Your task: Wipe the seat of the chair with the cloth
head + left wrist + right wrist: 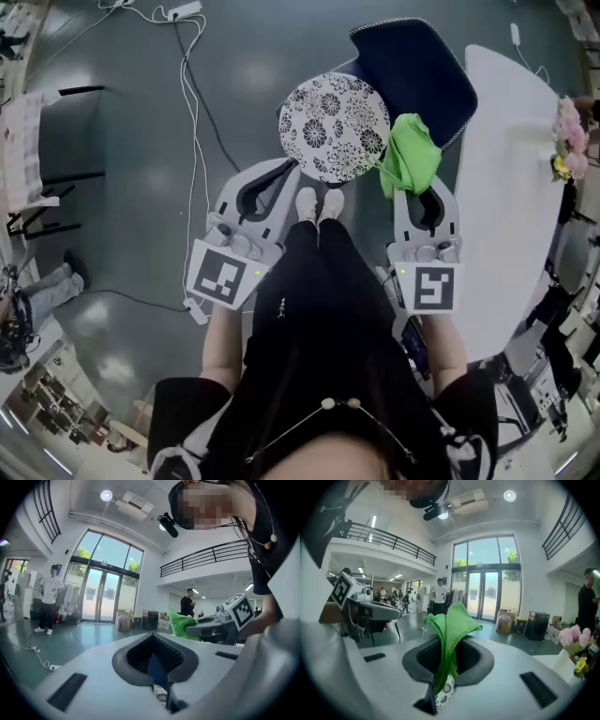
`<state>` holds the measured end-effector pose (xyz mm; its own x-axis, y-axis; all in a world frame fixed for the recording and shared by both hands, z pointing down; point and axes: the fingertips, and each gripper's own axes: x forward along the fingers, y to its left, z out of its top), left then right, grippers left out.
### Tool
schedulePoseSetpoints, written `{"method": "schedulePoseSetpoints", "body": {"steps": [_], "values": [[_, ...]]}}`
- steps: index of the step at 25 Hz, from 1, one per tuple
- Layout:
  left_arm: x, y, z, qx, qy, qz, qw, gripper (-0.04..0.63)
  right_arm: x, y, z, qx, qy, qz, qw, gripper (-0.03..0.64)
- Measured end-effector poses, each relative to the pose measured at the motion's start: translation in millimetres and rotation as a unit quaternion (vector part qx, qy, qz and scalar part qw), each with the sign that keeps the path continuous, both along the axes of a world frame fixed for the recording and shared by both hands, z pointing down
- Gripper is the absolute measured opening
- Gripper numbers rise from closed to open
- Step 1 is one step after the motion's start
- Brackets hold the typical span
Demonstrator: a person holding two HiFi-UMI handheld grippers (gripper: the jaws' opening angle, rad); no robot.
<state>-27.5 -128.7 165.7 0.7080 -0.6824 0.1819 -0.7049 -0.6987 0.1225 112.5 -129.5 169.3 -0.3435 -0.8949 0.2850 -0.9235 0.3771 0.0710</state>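
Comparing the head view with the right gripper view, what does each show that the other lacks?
Head view only: the whole round patterned seat, the dark blue backrest, the person's shoes. Right gripper view only: glass doors, a balcony railing. Both: the green cloth clamped in the right tool.

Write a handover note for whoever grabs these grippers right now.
Left gripper: shut, empty, at the near left edge of the round patterned seat.
Right gripper: shut on the green cloth, bunched at the seat's right edge.
Done: cloth in grip. Whether any wiping has happened cannot be told.
Left: bring the cloth onto the seat and wipe across it.
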Motion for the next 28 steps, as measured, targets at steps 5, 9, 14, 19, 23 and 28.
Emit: {"method": "schedulePoseSetpoints", "body": {"steps": [5, 9, 14, 19, 23, 28], "values": [[-1.5, -11.6, -40.0, 0.043, -0.002, -0.005, 0.9991, 0.006, 9.6, -9.6, -61.0, 0.079, 0.026, 0.006, 0.996, 0.049], [1.8, -1.0, -69.4, 0.069, 0.007, -0.012, 0.9975, 0.006, 15.1, -0.2, -85.2, 0.1, 0.024, 0.007, 0.995, 0.049], [2.5, 14.4, -104.4, 0.102, 0.007, -0.018, 0.9946, 0.006, 25.5, 19.2, -108.1, 0.117, 0.031, 0.012, 0.993, 0.049], [-19.3, 4.0, -103.3, 0.109, 0.009, -0.027, 0.9936, 0.006, 16.0, 10.4, -110.1, 0.125, 0.038, 0.014, 0.991, 0.049], [-34.2, -6.8, -104.7, 0.115, 0.009, -0.025, 0.9931, 0.006, 9.2, 7.4, -112.5, 0.125, 0.047, 0.026, 0.991, 0.049], [-48.6, -12.1, -111.9, 0.125, 0.014, -0.03, 0.9916, 0.006, 4.1, 7.4, -112.1, 0.127, 0.04, 0.044, 0.99, 0.049]]}}
